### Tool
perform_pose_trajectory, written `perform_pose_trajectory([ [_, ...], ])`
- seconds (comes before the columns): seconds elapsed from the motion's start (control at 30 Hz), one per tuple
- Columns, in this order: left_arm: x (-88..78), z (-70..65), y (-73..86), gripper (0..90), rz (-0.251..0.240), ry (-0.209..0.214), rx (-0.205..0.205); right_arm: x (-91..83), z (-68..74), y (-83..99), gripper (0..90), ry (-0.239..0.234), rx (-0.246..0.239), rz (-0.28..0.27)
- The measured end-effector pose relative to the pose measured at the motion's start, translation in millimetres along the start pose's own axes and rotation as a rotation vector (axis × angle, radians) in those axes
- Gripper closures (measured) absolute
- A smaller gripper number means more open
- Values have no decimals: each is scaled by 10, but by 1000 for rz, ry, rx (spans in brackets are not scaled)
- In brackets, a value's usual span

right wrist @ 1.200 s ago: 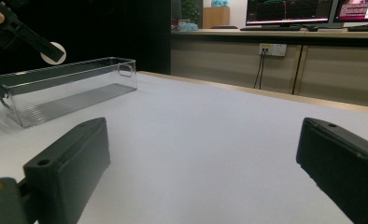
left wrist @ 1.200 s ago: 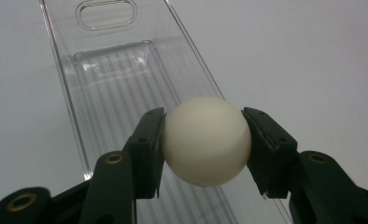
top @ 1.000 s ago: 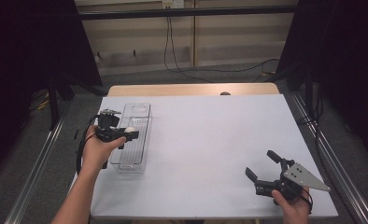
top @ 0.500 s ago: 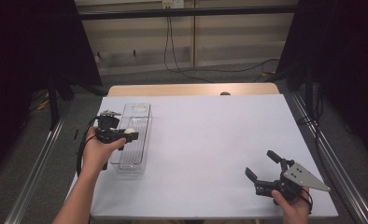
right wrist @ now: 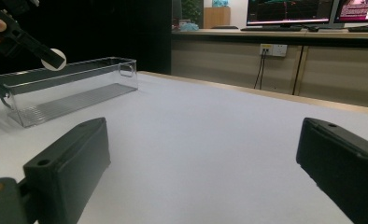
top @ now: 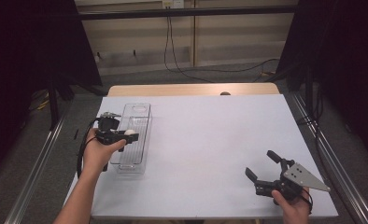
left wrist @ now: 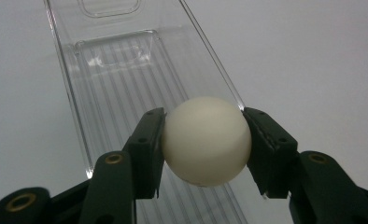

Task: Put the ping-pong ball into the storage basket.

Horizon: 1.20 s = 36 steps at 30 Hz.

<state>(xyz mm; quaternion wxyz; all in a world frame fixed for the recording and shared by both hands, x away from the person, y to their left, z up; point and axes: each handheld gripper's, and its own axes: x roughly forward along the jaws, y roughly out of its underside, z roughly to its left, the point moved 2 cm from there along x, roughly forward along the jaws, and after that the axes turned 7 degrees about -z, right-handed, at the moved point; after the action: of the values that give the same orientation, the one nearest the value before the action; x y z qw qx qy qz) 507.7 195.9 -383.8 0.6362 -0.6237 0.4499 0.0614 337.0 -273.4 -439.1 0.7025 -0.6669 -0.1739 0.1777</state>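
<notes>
A cream-white ball (left wrist: 205, 140) sits clamped between both jaws of my left gripper (left wrist: 204, 142), held just above a long clear plastic bin (left wrist: 126, 79). From above, the left gripper (top: 126, 134) hovers over the middle of the bin (top: 134, 140) on the table's left side, with the ball (top: 130, 132) at its tip. In the right gripper view the bin (right wrist: 65, 88) stands far off at the left, the ball (right wrist: 57, 58) above its rim. My right gripper (top: 264, 169) rests low near the front right of the table, jaws spread wide with nothing between them.
A white sheet covers the table (top: 210, 135), with a wooden strip (top: 191, 89) along its far edge. Metal rails (top: 327, 154) run down both sides. Cables (top: 187, 65) lie on the floor beyond.
</notes>
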Motion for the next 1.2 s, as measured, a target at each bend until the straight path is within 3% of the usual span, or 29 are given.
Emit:
perform_pose_trajectory([
  [0.13, 4, -1, 8, 509, 11, -5, 18, -2, -2, 1, 24, -4, -2, 2],
  [0.4, 30, -16, 34, 508, -3, 2, -7, 0, -1, 1, 24, -3, -3, 1],
  [0.63, 26, 5, 50, 508, 11, -1, 12, 0, -1, 2, 24, -2, 1, 0],
  [1.2, 60, 9, 83, 508, 16, -4, -1, 6, 3, 4, 24, -10, -6, -1],
])
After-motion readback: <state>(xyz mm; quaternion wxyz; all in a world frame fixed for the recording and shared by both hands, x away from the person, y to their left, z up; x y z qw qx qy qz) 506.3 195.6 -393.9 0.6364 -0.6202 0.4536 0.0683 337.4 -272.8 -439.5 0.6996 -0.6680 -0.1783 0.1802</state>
